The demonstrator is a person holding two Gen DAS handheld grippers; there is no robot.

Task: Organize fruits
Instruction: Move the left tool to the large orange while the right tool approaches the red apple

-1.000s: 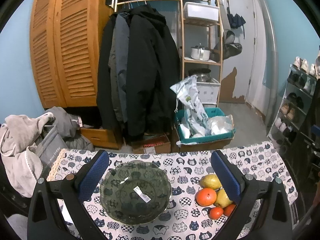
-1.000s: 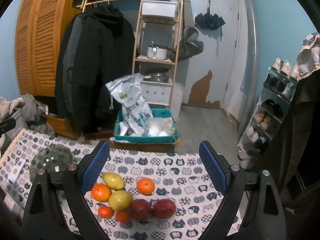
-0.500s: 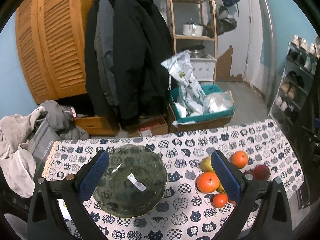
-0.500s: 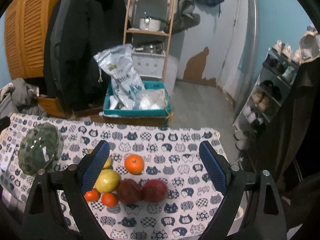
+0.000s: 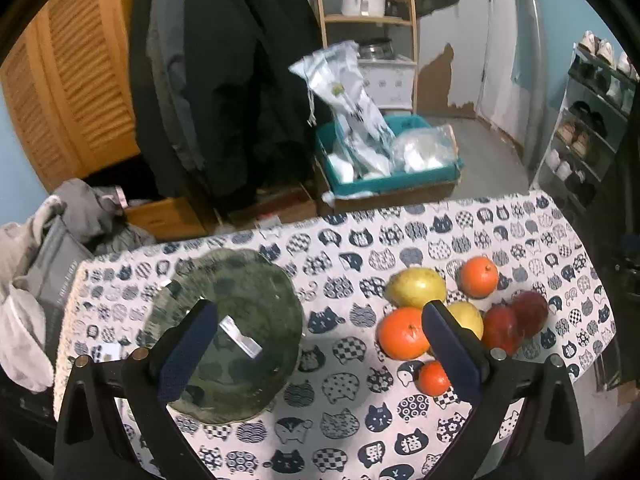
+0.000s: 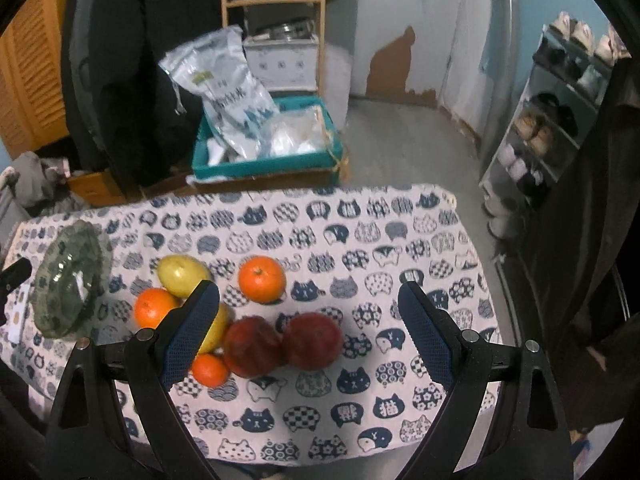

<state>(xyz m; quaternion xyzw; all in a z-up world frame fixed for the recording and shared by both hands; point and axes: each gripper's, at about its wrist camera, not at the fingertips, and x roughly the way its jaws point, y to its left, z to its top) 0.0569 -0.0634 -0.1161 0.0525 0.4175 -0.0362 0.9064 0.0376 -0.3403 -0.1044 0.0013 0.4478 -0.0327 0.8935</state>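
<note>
Blue-padded left tongs (image 5: 316, 346) and right tongs (image 6: 308, 326) both hang released and empty above the cat-print tabletop (image 6: 360, 232). One green glass bowl (image 5: 230, 332) sits under the left pair. Clustered beside it lie two pears (image 6: 182, 270), two large oranges (image 6: 262, 279), two red apples (image 6: 314, 340) and one small tangerine (image 6: 210, 369).
</note>
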